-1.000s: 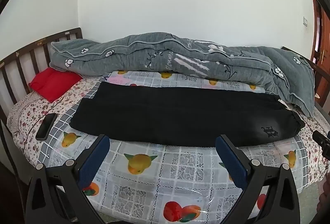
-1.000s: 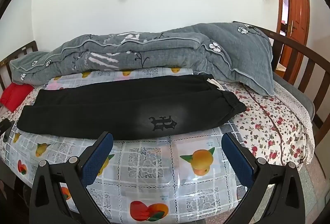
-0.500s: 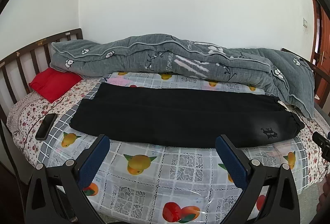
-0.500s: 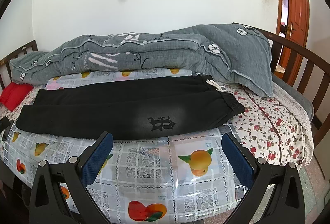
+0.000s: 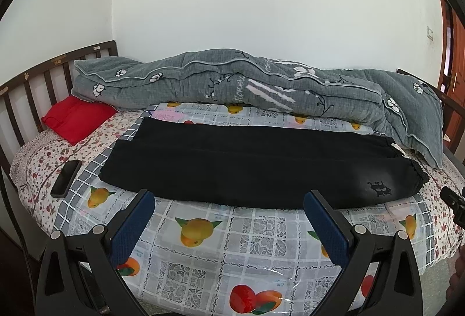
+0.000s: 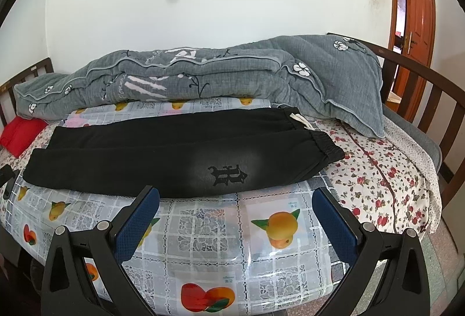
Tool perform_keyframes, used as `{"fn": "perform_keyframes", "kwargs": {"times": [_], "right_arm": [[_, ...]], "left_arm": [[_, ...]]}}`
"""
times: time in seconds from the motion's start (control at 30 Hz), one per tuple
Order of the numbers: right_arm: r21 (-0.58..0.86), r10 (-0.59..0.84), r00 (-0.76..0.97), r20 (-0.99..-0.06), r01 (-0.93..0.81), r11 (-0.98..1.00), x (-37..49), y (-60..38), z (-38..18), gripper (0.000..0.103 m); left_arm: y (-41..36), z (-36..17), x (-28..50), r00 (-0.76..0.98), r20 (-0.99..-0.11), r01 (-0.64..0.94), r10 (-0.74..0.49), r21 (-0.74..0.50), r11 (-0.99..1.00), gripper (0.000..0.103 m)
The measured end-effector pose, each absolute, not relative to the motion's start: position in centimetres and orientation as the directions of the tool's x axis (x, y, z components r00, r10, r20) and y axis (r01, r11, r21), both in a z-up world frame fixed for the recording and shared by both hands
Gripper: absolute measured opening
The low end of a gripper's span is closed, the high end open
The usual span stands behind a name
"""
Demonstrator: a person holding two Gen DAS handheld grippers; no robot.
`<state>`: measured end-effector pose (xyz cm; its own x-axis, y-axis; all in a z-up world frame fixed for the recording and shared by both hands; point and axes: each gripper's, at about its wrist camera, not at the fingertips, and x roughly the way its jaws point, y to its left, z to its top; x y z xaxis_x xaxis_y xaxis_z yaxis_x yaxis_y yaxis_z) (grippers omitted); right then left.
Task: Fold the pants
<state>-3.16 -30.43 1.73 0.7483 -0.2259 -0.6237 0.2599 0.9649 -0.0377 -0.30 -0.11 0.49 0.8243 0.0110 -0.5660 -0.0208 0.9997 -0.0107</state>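
My left tongs point(image 5: 228, 207) spread wide, empty, above fruit-print cover point(image 5: 232, 252). My right tongs point(image 6: 235, 204) same, wide apart, holding nothing. Black pants point(image 5: 250, 164) just beyond, flat, lengthwise across bed, waistband right. Grey quilt point(image 5: 261, 86) behind; phone point(image 5: 65, 178), red cloth point(image 5: 77, 119) left.

right gripper point(image 6: 235, 199) jaws wide apart, nothing between them, hovering above fruit-print cover point(image 6: 209, 231); black pants point(image 6: 162, 159) flat lengthwise just ahead, waistband toward right; grey quilt point(image 6: 203, 77) bunched behind pants along wall
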Motion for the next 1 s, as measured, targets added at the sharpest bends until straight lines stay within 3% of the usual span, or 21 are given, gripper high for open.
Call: {"fn": "perform_keyframes", "kwargs": {"times": [1.0], "right_arm": [[-0.029, -0.227, 0.751, -0.620, 0.267, 0.963, -3.86, -30.51, 1.81, 0.103]], "left_arm": [[-0.45, 0.90, -0.59, 0.829, -0.560, -0.020, 0.008, -0.014, 1.000, 0.103]]}}
